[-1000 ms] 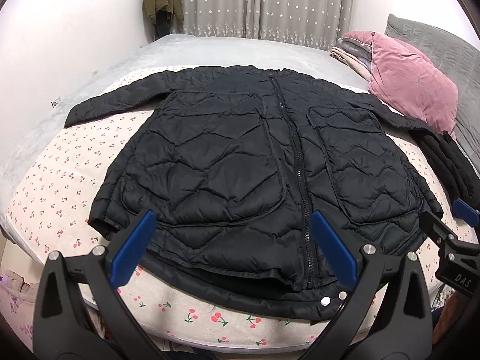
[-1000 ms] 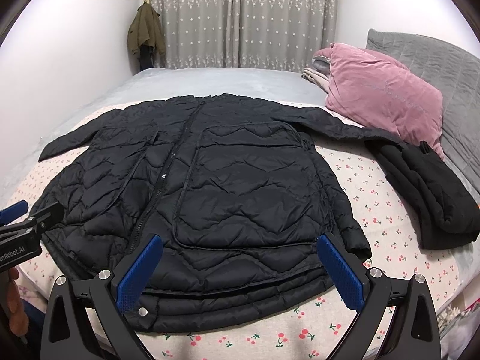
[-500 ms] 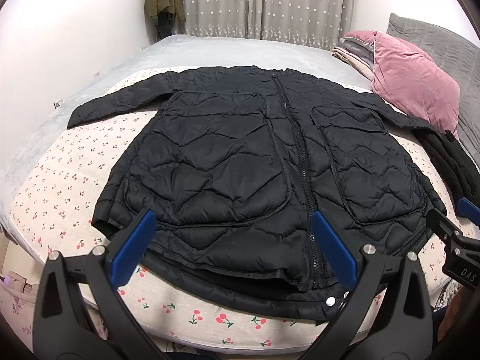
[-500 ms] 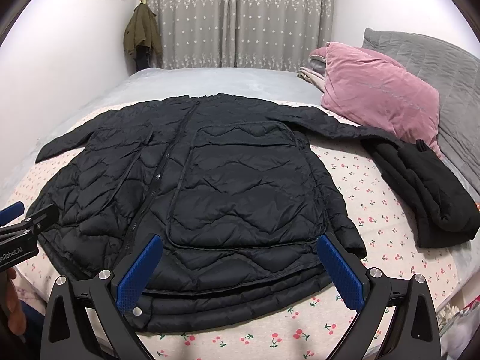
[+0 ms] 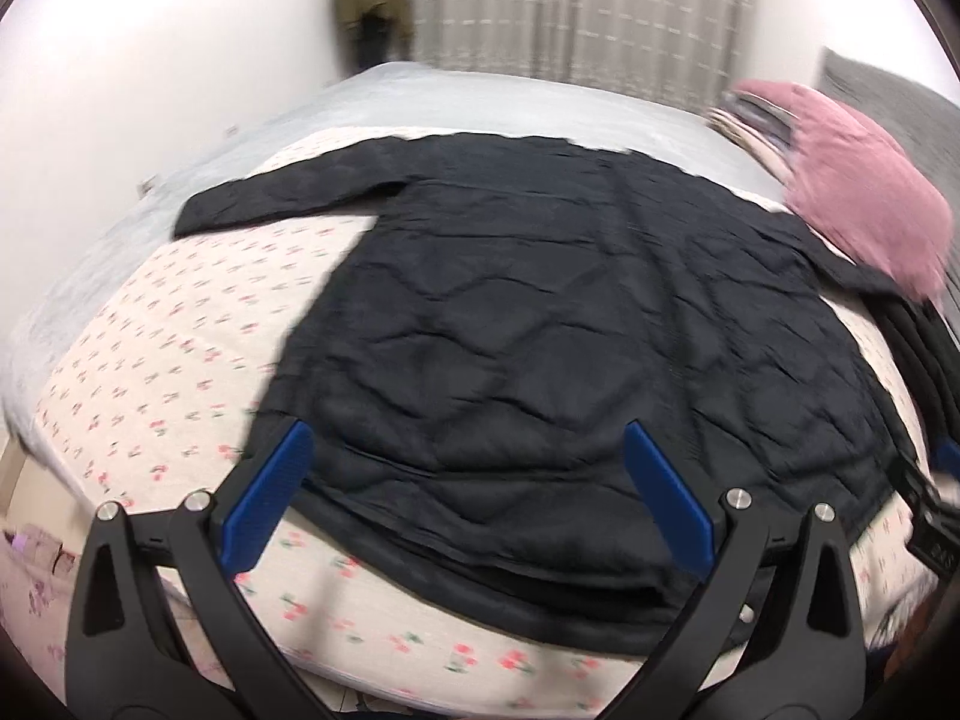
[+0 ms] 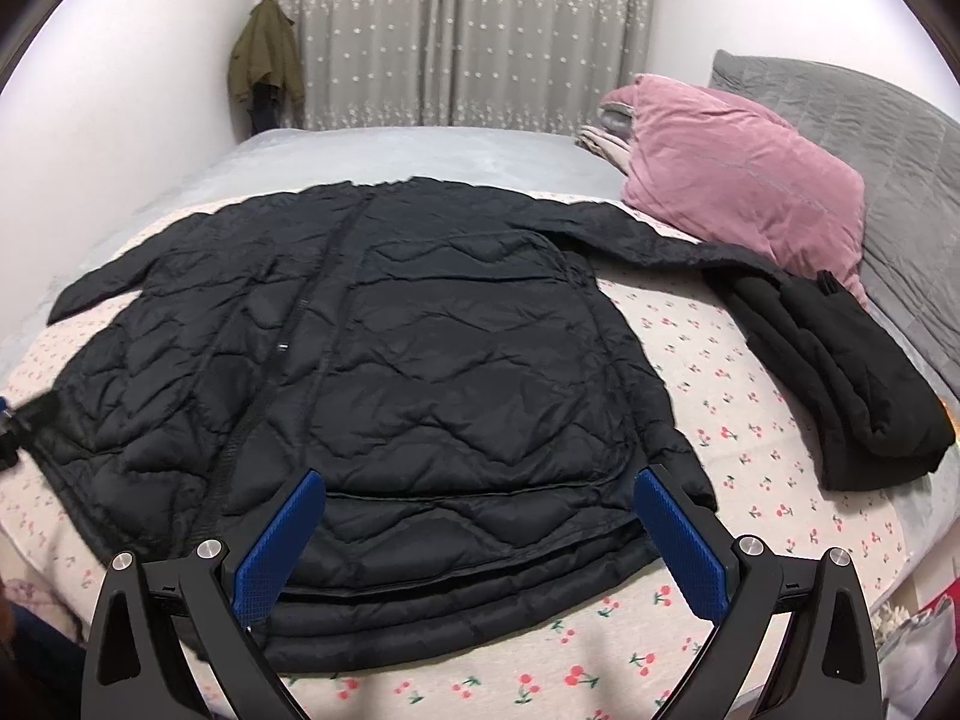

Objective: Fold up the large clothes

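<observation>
A long black quilted jacket [image 5: 540,324] lies flat and zipped on the cherry-print sheet [image 5: 156,372], both sleeves spread out; it also shows in the right wrist view [image 6: 420,360]. My left gripper [image 5: 468,480] is open and empty, above the jacket's hem at its left half. My right gripper [image 6: 480,516] is open and empty, above the hem at its right half. The left wrist view is motion-blurred.
A folded black garment [image 6: 840,372] lies on the sheet to the right of the jacket. A pink pillow [image 6: 738,180] and a grey quilted headboard cushion [image 6: 888,138] are at the back right. An olive coat [image 6: 264,66] hangs by the curtains. The bed edge is right below both grippers.
The left gripper has swung left and forward, so the jacket now sits further right in its blurred view. The right gripper has moved a little forward. Both stay open.
</observation>
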### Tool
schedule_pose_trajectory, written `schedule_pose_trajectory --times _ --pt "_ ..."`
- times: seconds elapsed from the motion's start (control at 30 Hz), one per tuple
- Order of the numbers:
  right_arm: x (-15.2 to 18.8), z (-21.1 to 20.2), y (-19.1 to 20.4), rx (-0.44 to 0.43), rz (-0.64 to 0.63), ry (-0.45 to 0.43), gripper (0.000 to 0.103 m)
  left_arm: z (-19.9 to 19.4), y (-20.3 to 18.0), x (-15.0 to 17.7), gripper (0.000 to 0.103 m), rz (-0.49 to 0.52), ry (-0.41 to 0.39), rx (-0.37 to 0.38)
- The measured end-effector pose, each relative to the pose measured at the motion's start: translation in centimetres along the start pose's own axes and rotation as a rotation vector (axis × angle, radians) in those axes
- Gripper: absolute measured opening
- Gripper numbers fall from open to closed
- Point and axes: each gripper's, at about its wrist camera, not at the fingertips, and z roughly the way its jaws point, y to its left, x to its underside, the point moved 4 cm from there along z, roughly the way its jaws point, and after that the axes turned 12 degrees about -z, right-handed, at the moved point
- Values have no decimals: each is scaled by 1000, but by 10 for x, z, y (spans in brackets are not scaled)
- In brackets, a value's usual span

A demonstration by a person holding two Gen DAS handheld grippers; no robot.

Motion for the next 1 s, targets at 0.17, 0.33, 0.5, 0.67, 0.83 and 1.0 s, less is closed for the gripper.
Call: schedule_pose_trajectory --times 0.17,0.33,0.5,0.67,0.83,1.0 --pt "6 13 -18 30 31 57 103 23 38 -10 103 -80 77 -89" --pt "20 35 -42 -10 123 159 103 36 59 -7 103 -128 122 -126" --pt "40 59 -78 -157 360 243 103 50 75 -4 103 -179 162 -134" --pt "51 78 -101 -226 496 280 103 69 86 -4 103 -264 210 -119" --pt "57 101 -113 -276 580 313 93 96 90 -4 91 -295 271 -162" --pt "55 106 -116 -341 603 260 11 105 84 -2 16 -306 290 -87"
